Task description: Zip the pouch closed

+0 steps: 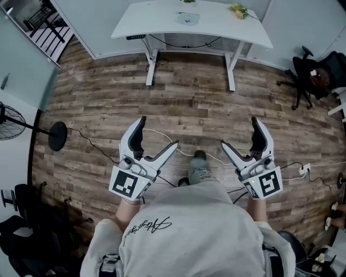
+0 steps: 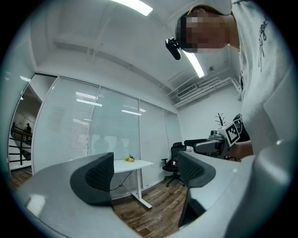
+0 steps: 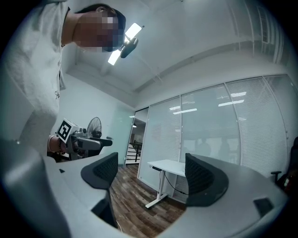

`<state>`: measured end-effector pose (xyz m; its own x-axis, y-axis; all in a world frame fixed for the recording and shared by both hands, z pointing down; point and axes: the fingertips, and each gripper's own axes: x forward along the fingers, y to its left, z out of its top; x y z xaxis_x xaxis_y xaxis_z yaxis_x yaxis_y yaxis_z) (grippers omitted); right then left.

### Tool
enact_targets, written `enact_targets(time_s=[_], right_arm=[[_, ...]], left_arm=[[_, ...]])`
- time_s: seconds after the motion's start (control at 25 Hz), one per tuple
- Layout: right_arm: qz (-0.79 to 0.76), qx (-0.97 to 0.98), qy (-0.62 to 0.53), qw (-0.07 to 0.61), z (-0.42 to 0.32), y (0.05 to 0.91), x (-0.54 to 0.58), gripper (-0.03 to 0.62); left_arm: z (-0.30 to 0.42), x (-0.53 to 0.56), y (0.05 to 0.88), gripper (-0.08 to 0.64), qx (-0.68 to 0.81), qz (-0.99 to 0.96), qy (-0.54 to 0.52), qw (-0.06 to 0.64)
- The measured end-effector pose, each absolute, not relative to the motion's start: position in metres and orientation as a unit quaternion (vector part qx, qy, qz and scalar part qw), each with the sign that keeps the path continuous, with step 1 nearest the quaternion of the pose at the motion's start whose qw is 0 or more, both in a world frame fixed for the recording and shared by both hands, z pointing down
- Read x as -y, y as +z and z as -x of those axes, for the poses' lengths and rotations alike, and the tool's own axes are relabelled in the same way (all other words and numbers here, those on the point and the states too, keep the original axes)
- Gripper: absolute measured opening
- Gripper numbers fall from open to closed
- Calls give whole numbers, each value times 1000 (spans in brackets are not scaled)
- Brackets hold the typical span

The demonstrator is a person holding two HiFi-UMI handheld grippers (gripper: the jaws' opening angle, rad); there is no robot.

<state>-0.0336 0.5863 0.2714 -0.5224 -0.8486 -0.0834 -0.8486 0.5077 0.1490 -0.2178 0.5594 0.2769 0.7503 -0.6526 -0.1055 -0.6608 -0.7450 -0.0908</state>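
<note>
No pouch shows for certain; a pale flat item [image 1: 187,18] lies on the white table [image 1: 151,21] far ahead, too small to identify. My left gripper [image 1: 159,132] is held at waist height over the wood floor, jaws wide apart and empty. My right gripper [image 1: 238,132] mirrors it, open with nothing between its jaws. In the left gripper view my left gripper [image 2: 146,174] frames only the distant table [image 2: 135,163], and in the right gripper view my right gripper [image 3: 151,174] does the same [image 3: 167,166].
A yellowish sprig [image 1: 238,9] lies on the table's far right. A black office chair [image 1: 311,73] stands at the right, a floor fan [image 1: 11,121] at the left. Cables [image 1: 92,142] trail across the floor. Glass partition walls [image 2: 93,130] enclose the room.
</note>
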Motion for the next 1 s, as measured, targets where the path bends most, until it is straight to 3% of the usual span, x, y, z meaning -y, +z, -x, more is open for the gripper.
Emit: enact_targets(time_s=[0.44, 1.0], right_arm=[[-456, 886, -87, 11, 36, 285, -530, 431], [-426, 899, -97, -2, 2, 266, -380, 425]], left_arm=[[209, -508, 286, 417, -374, 925, 40, 55], [169, -365, 266, 416, -393, 915, 53, 69]])
